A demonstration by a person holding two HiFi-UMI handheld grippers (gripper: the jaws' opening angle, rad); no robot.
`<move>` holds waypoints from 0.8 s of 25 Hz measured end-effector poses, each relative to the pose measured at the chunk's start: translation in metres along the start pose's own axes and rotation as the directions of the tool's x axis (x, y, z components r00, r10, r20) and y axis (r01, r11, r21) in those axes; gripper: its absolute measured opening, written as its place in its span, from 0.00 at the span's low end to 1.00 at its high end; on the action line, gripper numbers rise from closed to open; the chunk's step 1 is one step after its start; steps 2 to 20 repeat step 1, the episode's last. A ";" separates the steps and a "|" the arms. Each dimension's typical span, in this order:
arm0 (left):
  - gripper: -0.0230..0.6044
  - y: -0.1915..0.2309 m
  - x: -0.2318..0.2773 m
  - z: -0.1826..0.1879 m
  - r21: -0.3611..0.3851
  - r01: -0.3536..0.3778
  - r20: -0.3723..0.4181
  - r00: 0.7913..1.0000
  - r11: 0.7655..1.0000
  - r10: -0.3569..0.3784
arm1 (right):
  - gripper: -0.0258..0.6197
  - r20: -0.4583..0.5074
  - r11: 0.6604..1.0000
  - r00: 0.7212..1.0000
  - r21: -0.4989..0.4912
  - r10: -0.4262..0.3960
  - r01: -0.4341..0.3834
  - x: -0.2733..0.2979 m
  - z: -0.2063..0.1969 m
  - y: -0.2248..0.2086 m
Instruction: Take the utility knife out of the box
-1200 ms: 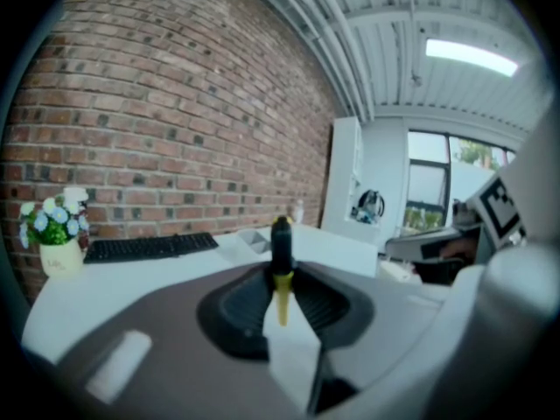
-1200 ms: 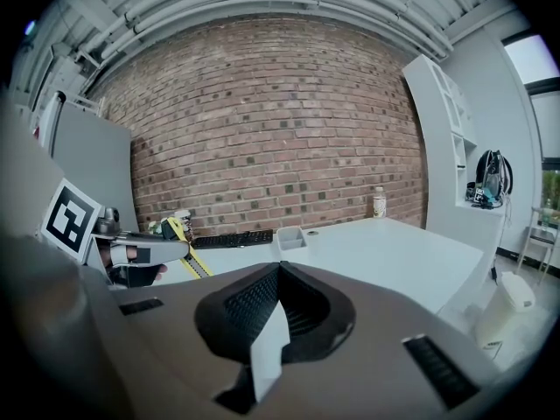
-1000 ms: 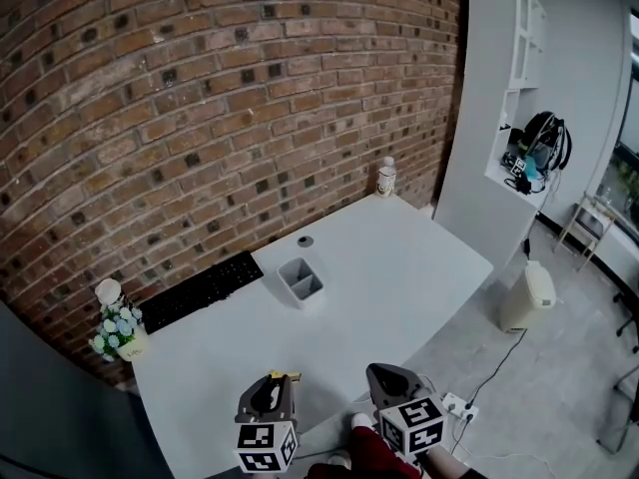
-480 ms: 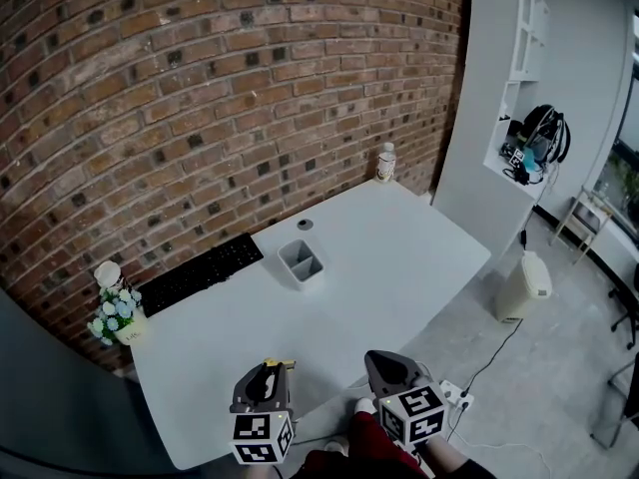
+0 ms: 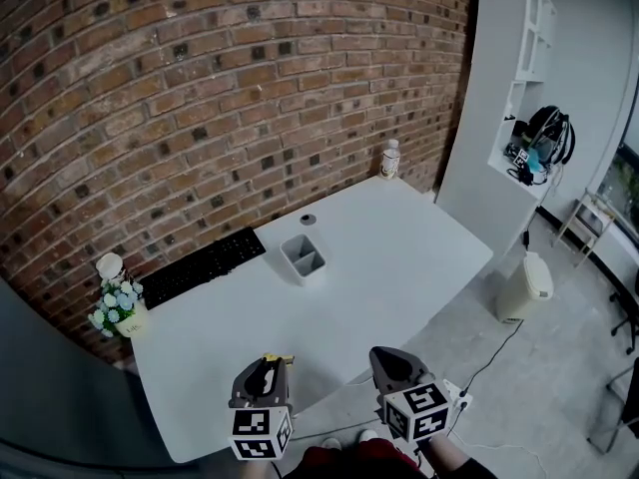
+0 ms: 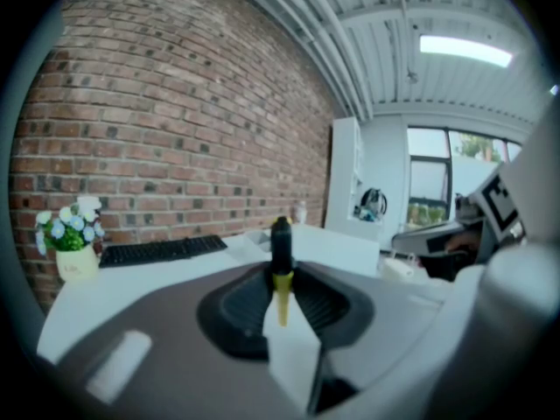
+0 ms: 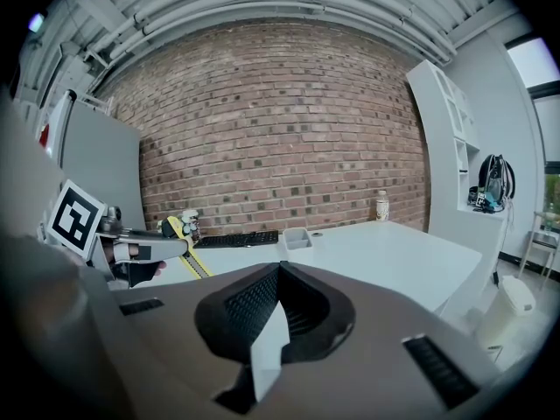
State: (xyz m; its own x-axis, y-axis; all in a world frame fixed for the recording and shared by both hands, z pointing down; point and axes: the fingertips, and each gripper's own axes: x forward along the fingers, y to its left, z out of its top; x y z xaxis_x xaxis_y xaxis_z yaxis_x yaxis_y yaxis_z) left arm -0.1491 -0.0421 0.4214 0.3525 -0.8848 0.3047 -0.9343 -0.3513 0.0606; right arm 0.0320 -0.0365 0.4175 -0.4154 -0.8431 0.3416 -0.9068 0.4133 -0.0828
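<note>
The utility knife (image 6: 280,256) is clamped between the jaws of the left gripper (image 6: 280,278), which are closed onto its narrow black and yellow body. In the head view the left gripper (image 5: 265,369) hangs over the near edge of the table (image 5: 399,257), with a bit of the knife's yellow showing at its tip. The knife is well apart from the box (image 5: 303,258). The right gripper view shows the knife (image 7: 188,254) slanting down from the left gripper, striped yellow and black.

The right gripper (image 5: 392,364) sits just beside the left one, past the table's near edge. Its ribbed black jaws are pressed together with nothing between them (image 7: 280,274).

The table is a smooth, plain white slab pushed against a rough red brick wall (image 5: 200,88). The box is a small grey open tray with two compartments, standing near the table's middle. A flat black keyboard (image 5: 205,265) lies along the wall side. A small pot of pale flowers (image 5: 118,312) stands at the left corner and a white bottle (image 5: 389,160) at the far corner. A small dark round thing (image 5: 308,220) lies just beyond the box.

To the right rises a tall white shelf unit (image 5: 499,118) with a dark backpack (image 5: 547,138) in an opening. A pale rounded bin (image 5: 527,289) stands on the grey floor (image 5: 559,387) below.
</note>
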 end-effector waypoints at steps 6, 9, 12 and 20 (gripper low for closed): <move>0.15 0.000 0.000 0.001 0.001 -0.002 0.000 1.000 1.000 0.002 | 0.05 0.002 1.000 1.000 0.002 0.001 -0.001 0.000 0.001 -0.001; 0.15 0.000 0.000 0.001 0.001 -0.002 0.000 1.000 1.000 0.002 | 0.05 0.002 1.000 1.000 0.002 0.001 -0.001 0.000 0.001 -0.001; 0.15 0.000 0.000 0.001 0.001 -0.002 0.000 1.000 1.000 0.002 | 0.05 0.002 1.000 1.000 0.002 0.001 -0.001 0.000 0.001 -0.001; 0.15 0.000 0.000 0.001 0.001 -0.002 0.000 1.000 1.000 0.002 | 0.05 0.002 1.000 1.000 0.002 0.001 -0.001 0.000 0.001 -0.001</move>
